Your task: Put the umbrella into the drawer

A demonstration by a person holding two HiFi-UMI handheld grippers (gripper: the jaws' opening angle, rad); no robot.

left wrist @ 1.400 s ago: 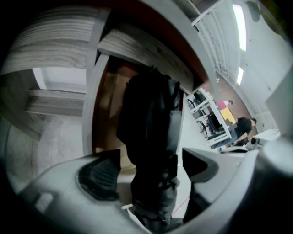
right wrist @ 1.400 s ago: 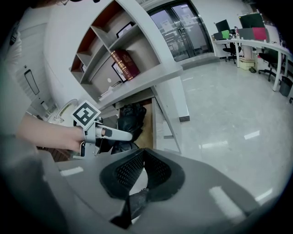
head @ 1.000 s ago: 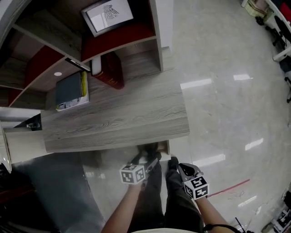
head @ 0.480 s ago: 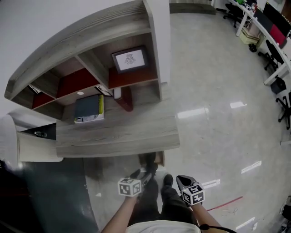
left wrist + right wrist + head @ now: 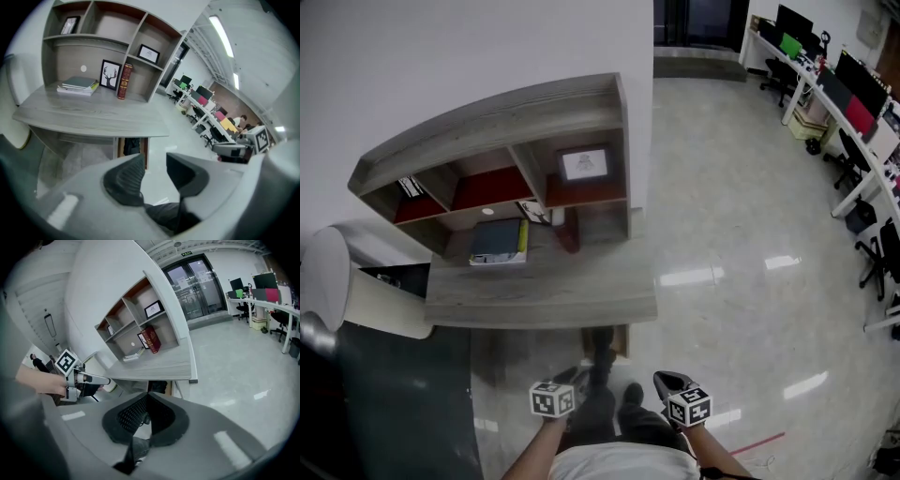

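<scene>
Jaws of the left gripper (image 5: 154, 161) stand apart on nothing, having just been closing; the right gripper (image 5: 146, 397) is clenched empty. Under the front edge of the desk (image 5: 544, 291), the dark umbrella (image 5: 131, 146) sits in the open drawer (image 5: 143, 152).

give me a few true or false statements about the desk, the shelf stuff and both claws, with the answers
1. A stack of books lies on the desk. True.
2. The red book lies flat on top of that stack. False: it stands upright beside the framed deer picture, apart from the stack.
3. The left claw is clamped on an object. False: its jaws stand apart with nothing between them, though they have just been closing.
4. The right claw has its jaws together and holds nothing. True.
</scene>
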